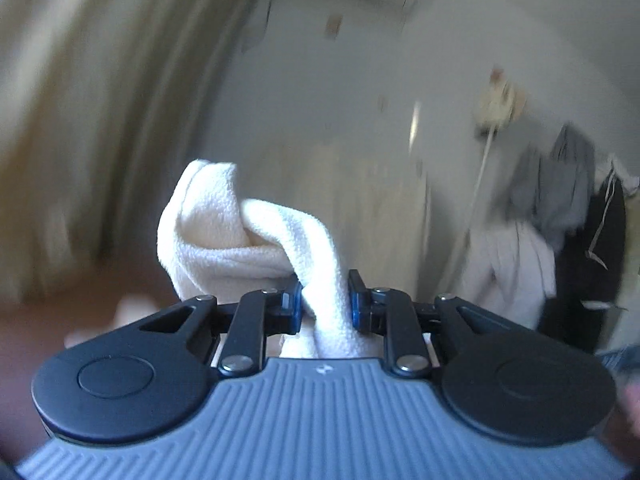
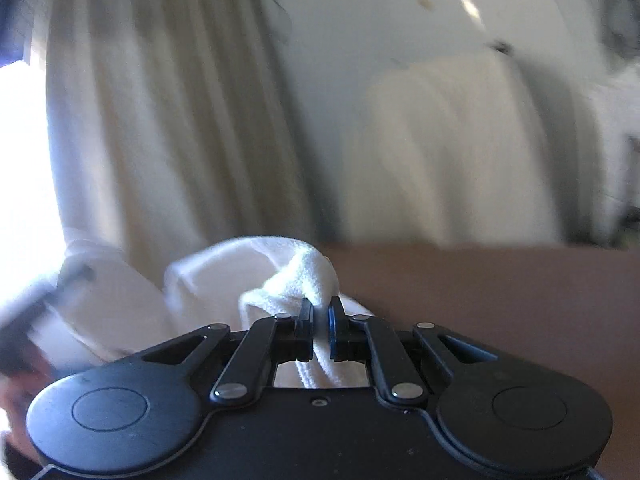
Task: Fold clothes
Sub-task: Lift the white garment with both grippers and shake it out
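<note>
Between our two grippers: a white fleece garment [image 1: 224,236], bunched and lifted off the surface, with a fold pinched in each tool.
Left gripper [image 1: 325,298]: we have its blue-padded fingers [image 1: 294,300] closed onto a thick rope of the fleece, which fills the gap between them and runs down toward the grey ribbed body.
Fleece in the left view: it loops up and to the left of the jaws in a soft hump, then hangs past them.
Right gripper [image 2: 320,320]: we hold its fingers [image 2: 306,322] nearly together, clamped on a thinner twisted fold of the same white cloth [image 2: 308,276].
Fleece in the right view: a knot-like bulge sits just above the jaws, and more of it spreads to the left and below.
Surface: a brown tabletop [image 2: 500,288] lies beyond the right gripper.
Background, left side: pale curtains [image 2: 160,120] hang in long pleats, with bright light at the far left edge.
Background, right side of the left view: grey, white and dark clothes [image 1: 560,200] hang against a pale wall [image 1: 340,80].
Sharpness: the room is motion-blurred in both views, so we cannot tell finer detail there.
</note>
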Motion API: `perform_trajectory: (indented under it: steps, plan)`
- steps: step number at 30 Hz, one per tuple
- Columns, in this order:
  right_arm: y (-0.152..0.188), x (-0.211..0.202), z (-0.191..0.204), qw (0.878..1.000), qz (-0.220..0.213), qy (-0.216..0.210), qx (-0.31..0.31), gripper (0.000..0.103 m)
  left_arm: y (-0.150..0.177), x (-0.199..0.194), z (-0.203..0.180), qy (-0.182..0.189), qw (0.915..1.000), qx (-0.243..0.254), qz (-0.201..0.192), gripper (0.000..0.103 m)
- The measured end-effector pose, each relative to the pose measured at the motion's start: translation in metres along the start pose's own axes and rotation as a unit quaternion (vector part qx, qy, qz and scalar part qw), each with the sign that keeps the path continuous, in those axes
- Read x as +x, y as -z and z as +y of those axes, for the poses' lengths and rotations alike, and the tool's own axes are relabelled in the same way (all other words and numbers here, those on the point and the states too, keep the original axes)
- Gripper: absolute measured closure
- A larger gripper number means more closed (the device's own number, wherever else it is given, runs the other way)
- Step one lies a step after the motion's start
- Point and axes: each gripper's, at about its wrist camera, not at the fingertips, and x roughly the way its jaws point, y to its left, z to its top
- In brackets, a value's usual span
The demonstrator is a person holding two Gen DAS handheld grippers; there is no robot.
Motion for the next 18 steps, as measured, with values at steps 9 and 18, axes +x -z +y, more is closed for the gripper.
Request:
perform_trajectory:
  steps: [9,18]
  plan:
    - [0.069,0.069,0.002,0.991,0.121,0.026,-0.042,0.04,0.121,0.041,0.022,-0.002,0.9759,-0.095,0.197,0.083]
    - [0.076,0.145,0.098,0.961,0.129,-0.143,-0.199,0.019,0.112,0.029,0.015,0.073,0.9712,-0.128,0.187,0.083]
